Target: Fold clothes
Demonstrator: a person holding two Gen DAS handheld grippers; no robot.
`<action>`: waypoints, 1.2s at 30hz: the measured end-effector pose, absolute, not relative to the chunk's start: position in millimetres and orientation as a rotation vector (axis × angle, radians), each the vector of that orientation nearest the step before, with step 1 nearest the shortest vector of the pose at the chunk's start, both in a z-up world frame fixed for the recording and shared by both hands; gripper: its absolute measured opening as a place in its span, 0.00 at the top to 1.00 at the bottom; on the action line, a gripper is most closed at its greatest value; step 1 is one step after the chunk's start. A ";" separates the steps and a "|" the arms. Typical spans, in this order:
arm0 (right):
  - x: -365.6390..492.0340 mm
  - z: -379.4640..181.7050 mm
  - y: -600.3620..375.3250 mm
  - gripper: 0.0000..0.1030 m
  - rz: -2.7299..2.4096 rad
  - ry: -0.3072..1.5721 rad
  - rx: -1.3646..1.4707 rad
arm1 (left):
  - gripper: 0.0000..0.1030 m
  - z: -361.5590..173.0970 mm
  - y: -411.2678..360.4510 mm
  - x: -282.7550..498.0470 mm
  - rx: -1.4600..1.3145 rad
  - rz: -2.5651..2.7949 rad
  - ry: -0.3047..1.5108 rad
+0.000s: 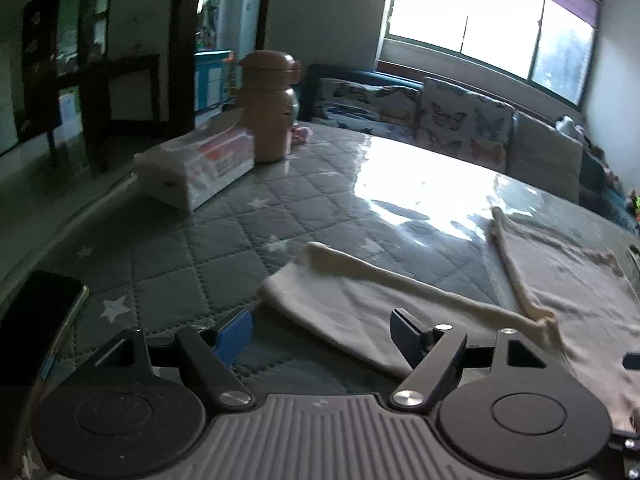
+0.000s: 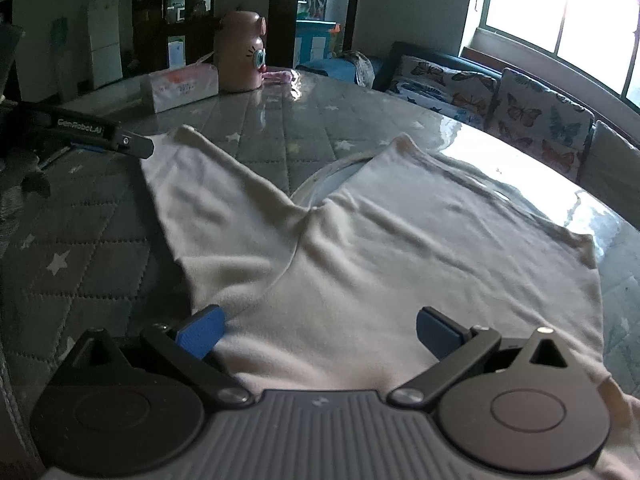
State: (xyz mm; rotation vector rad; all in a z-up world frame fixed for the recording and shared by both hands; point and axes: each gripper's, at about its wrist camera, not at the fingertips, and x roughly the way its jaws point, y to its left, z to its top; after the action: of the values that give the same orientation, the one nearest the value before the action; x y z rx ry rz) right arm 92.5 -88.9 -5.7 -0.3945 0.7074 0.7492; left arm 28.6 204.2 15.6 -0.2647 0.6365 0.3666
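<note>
- Cream trousers [image 2: 360, 248]: soft matt cloth, slightly fleecy, lightly creased.
- Table cover [image 1: 192, 248]: grey quilted cloth with stitched diamonds and pale stars, under a clear glossy sheet, mirror-bright toward the far edge.
- Tissue pack [image 1: 196, 168] near the far left corner: shiny plastic wrap.
- Pink bottle [image 2: 240, 52] beside it: smooth plastic, satin sheen.
- Phone [image 1: 36, 320] at the left edge: glossy black glass.
- Right gripper [image 2: 320, 332]: matt black arms, ribbed grey body, textured blue pads, bright metal rivets.

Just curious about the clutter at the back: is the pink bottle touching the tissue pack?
Cannot tell. In both wrist views the bottle stands right beside the tissue pack and overlaps it; neither shows contact or a gap plainly.
</note>
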 end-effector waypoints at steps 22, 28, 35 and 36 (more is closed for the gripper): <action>91.1 14.0 -121.5 0.00 0.755 0.721 -0.286 | 0.93 16.4 227.2 49.4 -0.336 0.454 0.600; 93.2 22.5 -147.4 0.00 0.701 0.702 -0.243 | 0.95 53.9 191.8 47.7 -0.313 0.325 0.513; 102.1 26.6 -181.7 0.00 0.623 0.691 -0.204 | 0.95 92.2 128.7 58.0 -0.276 0.110 0.454; 103.4 26.5 -187.5 0.00 0.610 0.692 -0.196 | 0.95 96.7 118.0 60.1 -0.272 0.072 0.450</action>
State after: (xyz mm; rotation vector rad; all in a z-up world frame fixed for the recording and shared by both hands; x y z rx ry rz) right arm 103.4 -187.5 26.5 -0.1960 0.6923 0.6095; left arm 60.1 118.0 96.7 -0.2722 0.4497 0.0724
